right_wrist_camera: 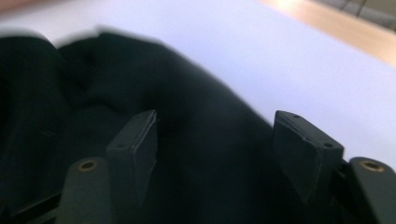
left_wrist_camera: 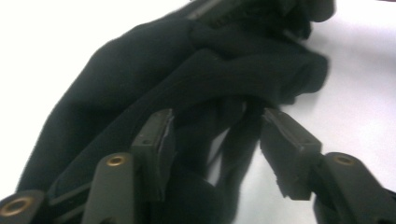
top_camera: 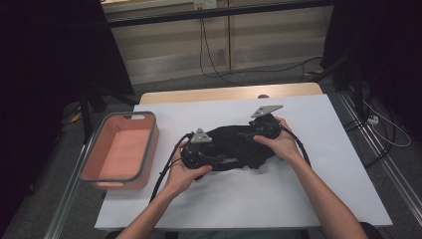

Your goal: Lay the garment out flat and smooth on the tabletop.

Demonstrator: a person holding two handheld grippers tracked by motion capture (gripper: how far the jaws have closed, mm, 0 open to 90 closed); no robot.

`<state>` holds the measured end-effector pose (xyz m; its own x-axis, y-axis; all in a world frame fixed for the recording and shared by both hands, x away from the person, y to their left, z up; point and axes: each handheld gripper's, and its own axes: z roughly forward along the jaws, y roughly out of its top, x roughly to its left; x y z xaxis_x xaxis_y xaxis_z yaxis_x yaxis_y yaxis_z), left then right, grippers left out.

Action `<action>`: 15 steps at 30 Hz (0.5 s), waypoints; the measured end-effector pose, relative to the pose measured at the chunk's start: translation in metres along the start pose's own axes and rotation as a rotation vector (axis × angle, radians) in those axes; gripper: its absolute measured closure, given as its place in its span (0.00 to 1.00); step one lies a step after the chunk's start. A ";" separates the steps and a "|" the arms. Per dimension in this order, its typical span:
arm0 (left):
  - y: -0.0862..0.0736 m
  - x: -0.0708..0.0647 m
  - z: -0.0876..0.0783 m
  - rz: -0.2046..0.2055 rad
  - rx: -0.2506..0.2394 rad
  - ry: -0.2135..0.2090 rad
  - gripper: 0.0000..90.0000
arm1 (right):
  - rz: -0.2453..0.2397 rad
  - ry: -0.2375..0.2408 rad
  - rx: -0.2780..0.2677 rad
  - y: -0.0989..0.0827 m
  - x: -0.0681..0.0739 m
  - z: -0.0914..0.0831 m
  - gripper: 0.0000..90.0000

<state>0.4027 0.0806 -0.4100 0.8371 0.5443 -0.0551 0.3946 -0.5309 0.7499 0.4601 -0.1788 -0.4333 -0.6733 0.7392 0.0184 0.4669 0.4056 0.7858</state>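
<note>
The white table [top_camera: 318, 199] carries a black, seemingly crumpled cloth [top_camera: 234, 144] and a pink bin [top_camera: 92, 172].

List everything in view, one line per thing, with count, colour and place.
black cloth: one, black, bunched at the middle of the table, between the two grippers
bin: one, pink with a grey rim, at the table's left edge
table: one, white cover over a wooden top
cables: several, dark, on the floor behind the table
left gripper: one, black, jaws open around a cloth fold
right gripper: one, black, jaws open over the cloth
hands: two, each holding a gripper
</note>
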 end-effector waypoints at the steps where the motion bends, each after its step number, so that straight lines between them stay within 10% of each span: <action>1: -0.001 0.001 0.004 -0.007 0.007 0.003 0.46 | 0.005 -0.008 0.024 -0.003 -0.001 0.003 0.25; 15: -0.024 0.000 0.027 0.027 0.080 0.063 0.37 | 0.045 0.031 0.112 -0.018 0.001 0.020 0.28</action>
<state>0.4038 0.0758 -0.4462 0.8232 0.5677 0.0079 0.4035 -0.5949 0.6952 0.4626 -0.1750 -0.4603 -0.6667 0.7417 0.0730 0.5571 0.4309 0.7099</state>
